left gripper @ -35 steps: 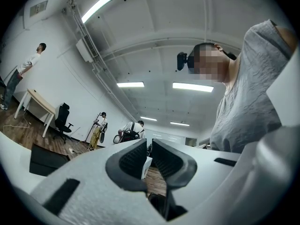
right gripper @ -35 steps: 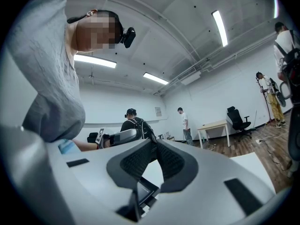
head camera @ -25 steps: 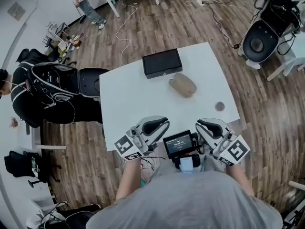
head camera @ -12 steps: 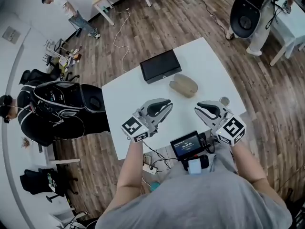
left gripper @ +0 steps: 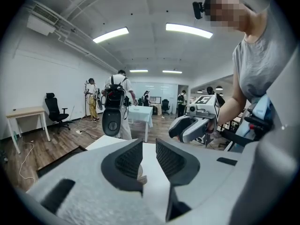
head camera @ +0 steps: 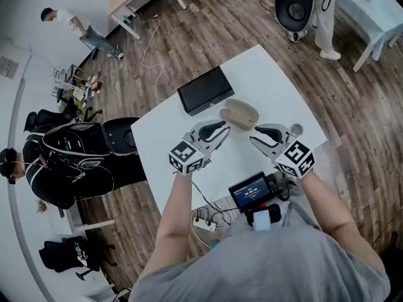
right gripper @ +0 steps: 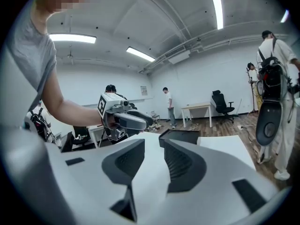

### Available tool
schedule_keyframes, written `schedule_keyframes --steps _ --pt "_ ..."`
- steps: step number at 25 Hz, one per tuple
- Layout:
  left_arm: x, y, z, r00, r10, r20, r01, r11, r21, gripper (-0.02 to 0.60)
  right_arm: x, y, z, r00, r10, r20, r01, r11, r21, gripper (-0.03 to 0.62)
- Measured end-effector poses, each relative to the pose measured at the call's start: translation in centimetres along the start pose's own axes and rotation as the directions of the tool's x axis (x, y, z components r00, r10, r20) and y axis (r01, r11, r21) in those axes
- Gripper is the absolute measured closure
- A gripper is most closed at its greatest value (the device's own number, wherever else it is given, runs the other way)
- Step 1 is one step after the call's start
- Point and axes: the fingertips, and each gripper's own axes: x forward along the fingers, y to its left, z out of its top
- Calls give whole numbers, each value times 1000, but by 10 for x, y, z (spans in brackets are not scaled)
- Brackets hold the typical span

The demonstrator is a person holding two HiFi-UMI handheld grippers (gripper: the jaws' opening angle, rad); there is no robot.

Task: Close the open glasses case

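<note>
A tan oval glasses case (head camera: 239, 113) lies on the white table (head camera: 165, 145), just right of a black box (head camera: 204, 90). I cannot tell how its lid stands. My left gripper (head camera: 221, 131) hovers just short of the case on its left. My right gripper (head camera: 257, 134) hovers just short of it on its right. Both point in toward the case and neither touches it. The jaws of each stand almost together with only a narrow slit and hold nothing. In the left gripper view a bit of the case (left gripper: 138, 175) shows below the jaws, with the right gripper (left gripper: 192, 127) beyond.
A small round object (head camera: 296, 129) sits by the right gripper near the table's right edge. A screen device (head camera: 250, 190) hangs at the person's waist. A person with a black backpack (head camera: 69, 156) stands off the table's left side. Wood floor with cables surrounds the table.
Both grippers have moved forward from the table's near edge to either side of the case. The head view has shifted with them. The case and the box have not moved on the table.
</note>
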Motion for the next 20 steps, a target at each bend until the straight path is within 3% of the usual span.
schedule_keyframes --steps 3,9,15,20 --pt "13 14 -20 997 2 -82 -2 1000 6 464 8 -15 -15 998 -40 -41 41 999 7 487" --pt "32 54 -57 966 38 -256 -23 998 61 462 25 -48 -45 983 -129 -128 131 991 12 487" --pt "48 92 -86 895 73 -441 13 982 189 462 47 -80 -63 966 -173 -192 179 984 18 487" --pt "62 112 -114 849 88 -522 49 969 242 462 61 -101 -80 945 -200 -260 211 977 16 487"
